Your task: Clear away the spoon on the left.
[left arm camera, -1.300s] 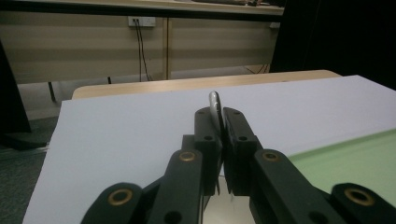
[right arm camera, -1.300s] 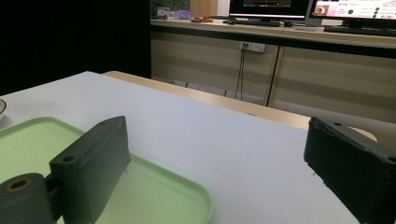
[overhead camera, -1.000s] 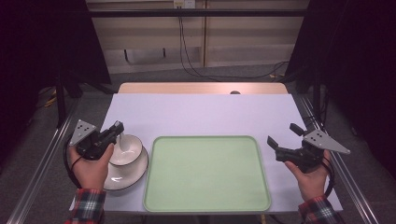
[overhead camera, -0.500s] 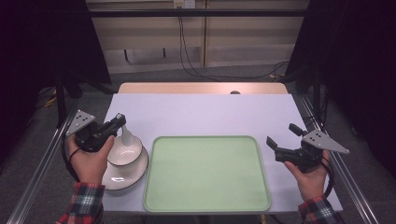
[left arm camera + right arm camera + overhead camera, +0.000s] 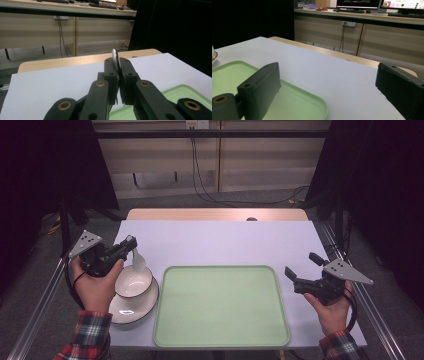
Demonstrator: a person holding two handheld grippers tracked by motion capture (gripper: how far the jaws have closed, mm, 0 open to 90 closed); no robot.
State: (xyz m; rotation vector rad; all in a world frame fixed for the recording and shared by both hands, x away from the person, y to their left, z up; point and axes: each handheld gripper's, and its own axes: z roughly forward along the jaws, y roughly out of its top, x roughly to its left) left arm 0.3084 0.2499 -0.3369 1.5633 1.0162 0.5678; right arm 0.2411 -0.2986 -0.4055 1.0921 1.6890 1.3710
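A white spoon (image 5: 138, 262) hangs over the white bowl (image 5: 132, 281), which sits on a white plate (image 5: 131, 307) at the left of the table. My left gripper (image 5: 131, 242) is shut on the spoon's handle, and the spoon's bowl end points down. In the left gripper view the handle tip (image 5: 115, 57) sticks up between the closed jaws of the left gripper (image 5: 117, 72). My right gripper (image 5: 302, 265) is held open just right of the green tray (image 5: 220, 305), with nothing between its fingers. The right gripper view shows its own jaws (image 5: 329, 80) spread wide over the tray's corner (image 5: 287, 100).
The table is covered with a pale sheet (image 5: 220, 242), with a bare wooden strip (image 5: 215, 214) at the far edge. Metal rails (image 5: 30, 315) run along both sides. Cables (image 5: 200, 175) hang down behind the table.
My left gripper has risen and moved away from the person with the spoon, lifting it from the bowl. The right gripper has stayed in place.
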